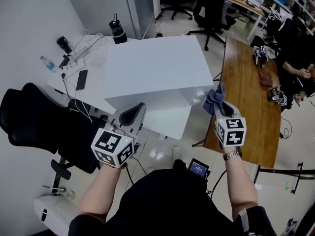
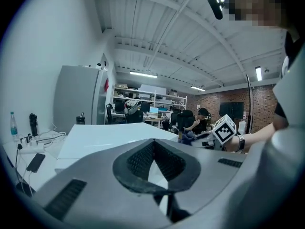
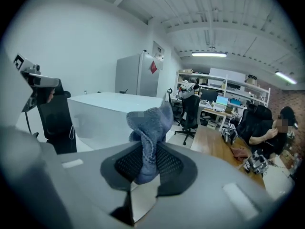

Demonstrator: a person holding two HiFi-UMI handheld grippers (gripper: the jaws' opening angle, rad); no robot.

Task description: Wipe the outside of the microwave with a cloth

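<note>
— Grey floor (image 1: 197,124) and a wooden table (image 1: 248,90) are seen around the microwave (image 1: 152,68), a plain white box. How is the cloth set?
— The cloth (image 1: 215,99) is pinched at its lower end by the right gripper (image 1: 220,108), whose jaws are closed on it. Its long axis is aligned with the jaws, and its free end is pointed up and forward, beside the microwave's right front corner. Contact there cannot be told.
— And the left gripper?
— The left gripper (image 1: 138,108) is shut with nothing between its jaws. It is placed just before the microwave's front face, well apart from the cloth.
</note>
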